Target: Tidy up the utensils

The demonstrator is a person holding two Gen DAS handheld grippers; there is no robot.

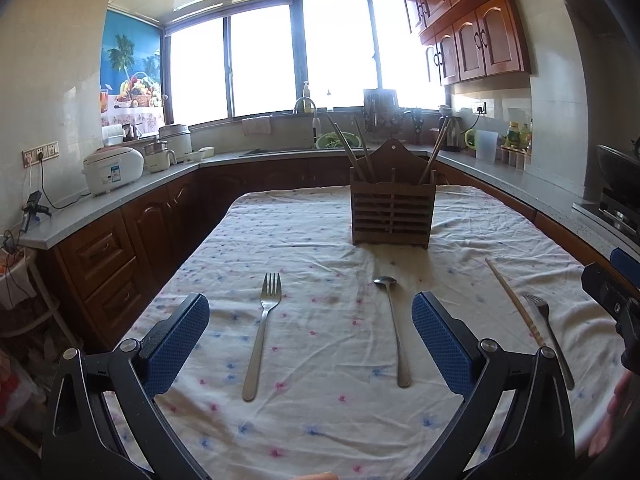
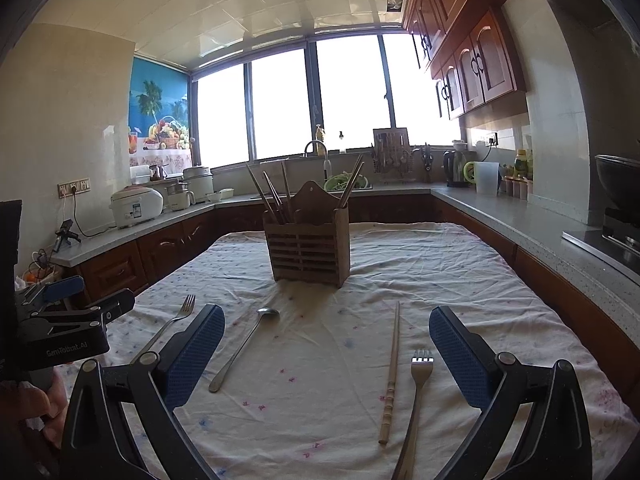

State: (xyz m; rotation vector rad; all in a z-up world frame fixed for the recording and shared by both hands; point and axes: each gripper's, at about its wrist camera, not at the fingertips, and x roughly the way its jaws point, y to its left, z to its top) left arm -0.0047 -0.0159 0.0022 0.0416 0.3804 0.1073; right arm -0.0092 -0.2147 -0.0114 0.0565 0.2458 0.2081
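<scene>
A: How do the fingers stand now?

B: The left gripper is wide open above the table. Its two blue pads have a fine dotted texture, and between them is only air. They hold nothing and touch nothing. The right gripper is open just as wide and is also empty.

A: And where are the utensils?

B: They lie flat on the tablecloth, a white wrinkled cloth with small pink and blue flowers. In the left wrist view, a shiny metal fork and a long thin metal spoon lie between the left fingers, side by side but apart. More to the right, a single wooden chopstick with a ridged thick end lies just beside a second fork; both are between the right fingers in the right wrist view.

A: And the holder?

B: The wooden holder stands upright further back on the cloth. It is brown, with horizontal slats in front and a pointed back plate with a hole. Several chopsticks lean inside it already.
</scene>
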